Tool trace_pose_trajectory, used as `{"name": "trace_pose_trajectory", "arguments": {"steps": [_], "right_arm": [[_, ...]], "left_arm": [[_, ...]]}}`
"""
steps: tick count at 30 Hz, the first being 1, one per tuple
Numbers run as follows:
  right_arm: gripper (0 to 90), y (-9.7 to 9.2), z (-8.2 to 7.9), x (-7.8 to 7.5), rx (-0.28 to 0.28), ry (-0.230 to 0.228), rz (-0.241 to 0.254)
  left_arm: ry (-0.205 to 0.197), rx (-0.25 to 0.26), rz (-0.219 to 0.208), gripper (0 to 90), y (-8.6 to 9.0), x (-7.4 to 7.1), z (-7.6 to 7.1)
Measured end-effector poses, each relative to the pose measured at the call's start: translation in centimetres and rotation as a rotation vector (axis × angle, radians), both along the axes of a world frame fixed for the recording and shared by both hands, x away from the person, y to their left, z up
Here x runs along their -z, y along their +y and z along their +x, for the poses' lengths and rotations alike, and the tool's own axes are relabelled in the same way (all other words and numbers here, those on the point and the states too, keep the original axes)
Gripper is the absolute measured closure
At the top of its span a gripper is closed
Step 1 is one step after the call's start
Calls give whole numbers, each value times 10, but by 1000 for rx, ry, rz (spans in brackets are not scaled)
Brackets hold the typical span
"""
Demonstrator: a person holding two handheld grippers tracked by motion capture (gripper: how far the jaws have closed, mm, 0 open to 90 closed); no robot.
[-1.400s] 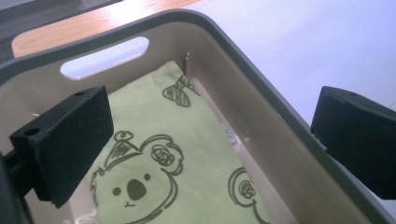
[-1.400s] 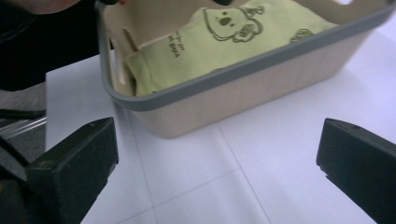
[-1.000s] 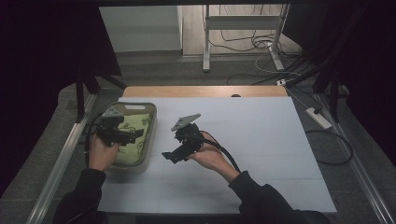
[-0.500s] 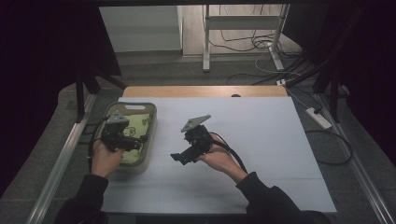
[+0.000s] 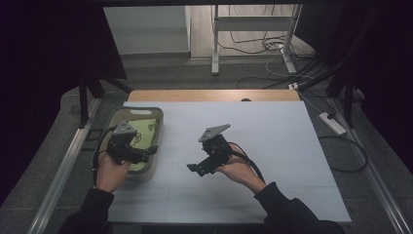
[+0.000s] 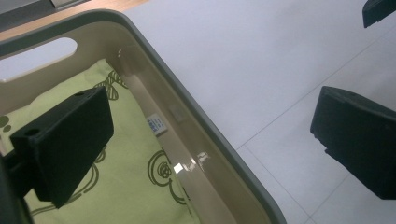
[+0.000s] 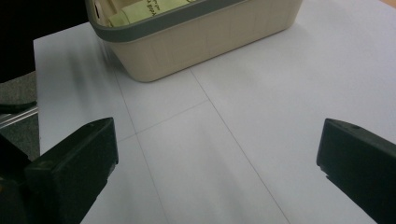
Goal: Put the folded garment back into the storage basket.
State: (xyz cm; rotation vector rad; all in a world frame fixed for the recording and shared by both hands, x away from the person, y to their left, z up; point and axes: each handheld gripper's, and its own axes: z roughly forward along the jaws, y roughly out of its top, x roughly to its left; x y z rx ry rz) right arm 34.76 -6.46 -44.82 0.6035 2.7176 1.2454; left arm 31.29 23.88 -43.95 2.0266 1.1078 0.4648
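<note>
A beige basket (image 5: pixel 158 127) with a grey rim stands at the table's left, and a light green patterned cloth (image 5: pixel 146 127) lies flat inside it. My left gripper (image 5: pixel 141 152) hovers over the basket's near right part, open and empty. In the left gripper view its jaws straddle the basket rim (image 6: pixel 187 109), one over the cloth (image 6: pixel 130 177) and one over the table. My right gripper (image 5: pixel 199 167) is held above the white table to the right of the basket, open with nothing in it. The right gripper view looks past its wide jaws at the basket (image 7: pixel 210 35).
A white sheet (image 5: pixel 272 141) covers the table, with a wooden edge (image 5: pixel 214 95) at the far side. Metal rails (image 5: pixel 63 170) run along both sides. Cables and a power strip (image 5: pixel 333 123) lie on the floor to the right. A white label (image 6: pixel 156 125) is stuck on the basket's inner wall.
My right gripper has drifted right, away from the basket. My left gripper has drawn slightly back toward the person over the basket's near part. Both stay open.
</note>
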Motion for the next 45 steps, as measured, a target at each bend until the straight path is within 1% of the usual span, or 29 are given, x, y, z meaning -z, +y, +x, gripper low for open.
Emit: {"name": "trace_pose_trajectory", "arguments": {"steps": [3, 4, 10, 11, 13, 14, 19, 25, 30, 31, 32, 35, 36, 40, 45], "right_arm": [[0, -4, -1, -1, 4, -3, 2], [0, -8, -2, -2, 8, -2, 10], [0, -18, -4, -6, 12, 5, 23], [0, -18, -4, -6, 12, 5, 23], [0, -24, -5, -7, 19, 5, 32], [0, -24, -5, -7, 19, 5, 32], [0, -37, -9, -10, 36, -2, 41], [0, -52, -11, -12, 59, -5, 48], [0, -64, -13, -13, 77, -6, 52], [0, -64, -13, -13, 77, -6, 52], [0, -69, -15, -13, 83, -3, 51], [0, -74, -15, -13, 89, -5, 47], [0, -79, -16, -13, 96, -3, 46], [0, -86, -17, -12, 103, -1, 46], [0, -100, -22, -11, 121, 3, 55]], "left_arm": [[-1, 1, -7, 0, 0, 0, -2], [-4, 1, -11, 0, 0, 0, -4], [-9, 10, -18, 0, -1, 1, -10], [-9, 10, -18, 0, -1, 1, -10], [-23, 6, 1, 0, -3, 0, -14], [-23, 6, 1, 0, -3, 0, -14], [-30, 11, -4, 0, -4, 0, -21], [-27, 11, -21, 0, -3, 0, -26], [-24, 10, -24, 0, -4, 1, -29], [-24, 11, -23, 0, -4, 1, -30], [-23, 11, -24, 0, -4, 1, -32], [-23, 10, -21, 0, -4, 1, -34], [-25, 9, -23, 0, -4, 1, -35], [-28, 4, -27, 0, -2, 1, -39], [-28, -4, -31, 0, 1, 2, -44]]}}
